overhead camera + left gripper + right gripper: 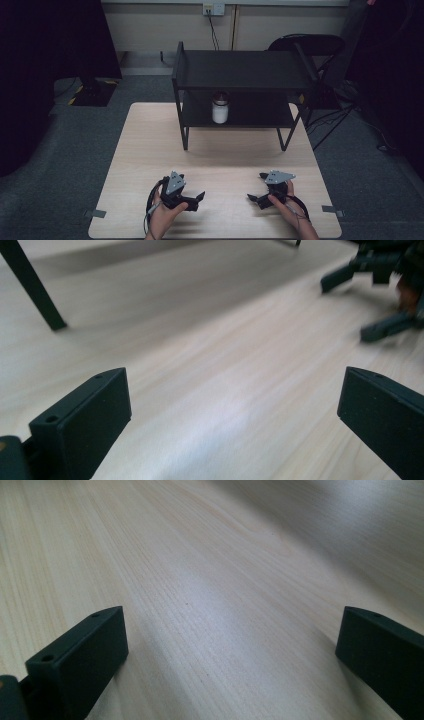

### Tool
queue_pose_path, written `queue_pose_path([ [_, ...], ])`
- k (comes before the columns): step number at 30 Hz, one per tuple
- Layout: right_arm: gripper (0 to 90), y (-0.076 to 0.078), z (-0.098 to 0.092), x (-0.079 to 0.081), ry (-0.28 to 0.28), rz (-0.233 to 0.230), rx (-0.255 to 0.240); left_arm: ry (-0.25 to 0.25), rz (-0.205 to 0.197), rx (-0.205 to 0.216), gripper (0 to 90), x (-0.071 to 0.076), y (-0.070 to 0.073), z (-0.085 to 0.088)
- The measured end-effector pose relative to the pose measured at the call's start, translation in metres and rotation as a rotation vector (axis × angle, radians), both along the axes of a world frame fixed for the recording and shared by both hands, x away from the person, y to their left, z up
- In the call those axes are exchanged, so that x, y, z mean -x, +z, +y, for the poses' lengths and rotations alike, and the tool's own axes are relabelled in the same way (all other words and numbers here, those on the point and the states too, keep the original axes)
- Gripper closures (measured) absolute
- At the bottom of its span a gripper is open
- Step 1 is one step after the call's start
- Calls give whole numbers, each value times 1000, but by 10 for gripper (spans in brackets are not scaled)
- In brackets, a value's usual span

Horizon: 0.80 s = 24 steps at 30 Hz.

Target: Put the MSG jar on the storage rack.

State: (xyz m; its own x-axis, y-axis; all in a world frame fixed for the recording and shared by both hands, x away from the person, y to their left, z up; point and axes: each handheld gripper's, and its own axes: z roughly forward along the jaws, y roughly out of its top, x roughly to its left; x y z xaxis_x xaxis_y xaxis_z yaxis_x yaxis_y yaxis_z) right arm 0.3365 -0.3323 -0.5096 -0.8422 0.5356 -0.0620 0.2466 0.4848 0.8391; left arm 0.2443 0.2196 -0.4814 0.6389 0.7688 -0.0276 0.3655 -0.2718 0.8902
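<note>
Pale wood desk (150,150) | left gripper (192,200) near front edge, left of centre, jaws wide apart, nothing held | white jar (220,111) on black rack's (240,70) lower shelf at far edge | right gripper (256,198) near front edge, right of centre, jaws spread, nothing held

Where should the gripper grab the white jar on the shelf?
Probably around the jar's white body, below the dark lid, coming in level from the front. It stands upright on the rack's lower shelf, and the top shelf blocks a grab from above, while the front is open.
</note>
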Motion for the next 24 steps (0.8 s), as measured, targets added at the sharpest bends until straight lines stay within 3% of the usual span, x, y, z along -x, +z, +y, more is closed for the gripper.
queue_pose_path([
  [4,0,0,0,0,0,0,0,1,9,27,2,1,-5,4],
  [24,0,0,0,0,0,0,0,2,25,38,2,5,-9,10],
])
